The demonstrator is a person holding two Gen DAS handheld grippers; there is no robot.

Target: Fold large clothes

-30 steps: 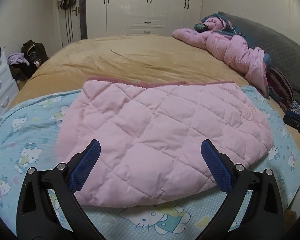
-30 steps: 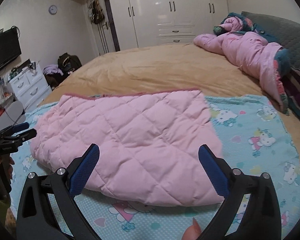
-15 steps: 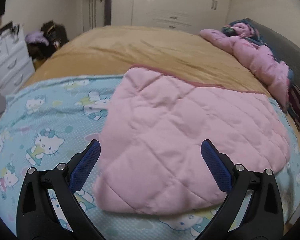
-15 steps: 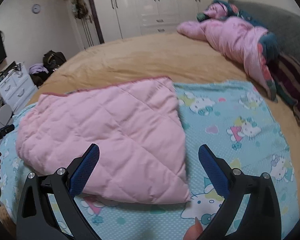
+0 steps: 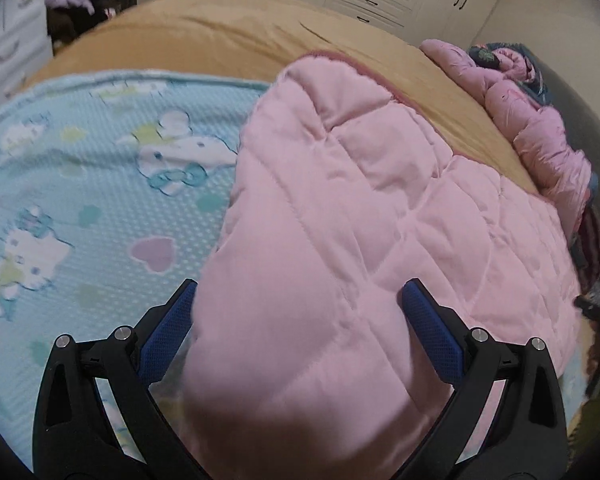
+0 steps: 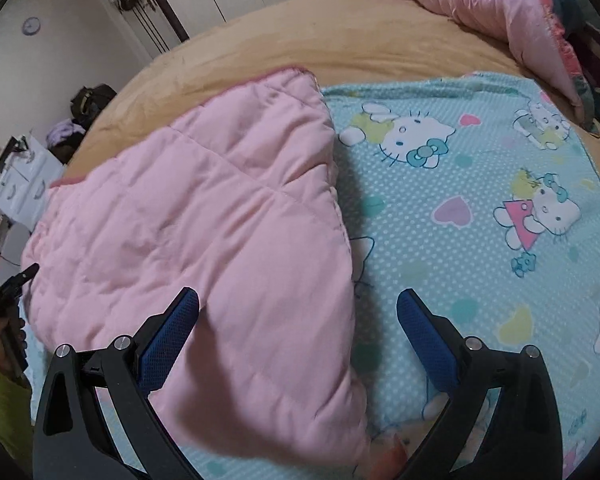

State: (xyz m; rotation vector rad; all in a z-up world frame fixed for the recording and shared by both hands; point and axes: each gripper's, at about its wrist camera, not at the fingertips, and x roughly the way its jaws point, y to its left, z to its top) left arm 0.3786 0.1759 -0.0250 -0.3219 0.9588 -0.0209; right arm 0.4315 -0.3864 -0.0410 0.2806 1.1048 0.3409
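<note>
A folded pink quilted jacket [image 5: 380, 220] lies on a light blue Hello Kitty sheet [image 5: 80, 184] on the bed. My left gripper [image 5: 300, 320] is open, low over the jacket's near left corner, whose fabric bulges between the jaws. In the right wrist view the jacket [image 6: 204, 216] fills the left half. My right gripper [image 6: 298, 322] is open over the jacket's near right corner, with its right finger above the sheet [image 6: 480, 184]. The left gripper [image 6: 4, 296] also shows at the far left edge there.
A tan bedspread [image 6: 340, 40] covers the far bed. A second pink padded garment [image 6: 480, 0] is heaped at the far right by a dark headboard [image 5: 580, 120]. White wardrobes, a white drawer unit [image 6: 20, 184] and bags stand beyond the bed.
Both grippers have come down and closer to the jacket's near corners, the left toward its left corner, the right toward its right corner. Both stay open.
</note>
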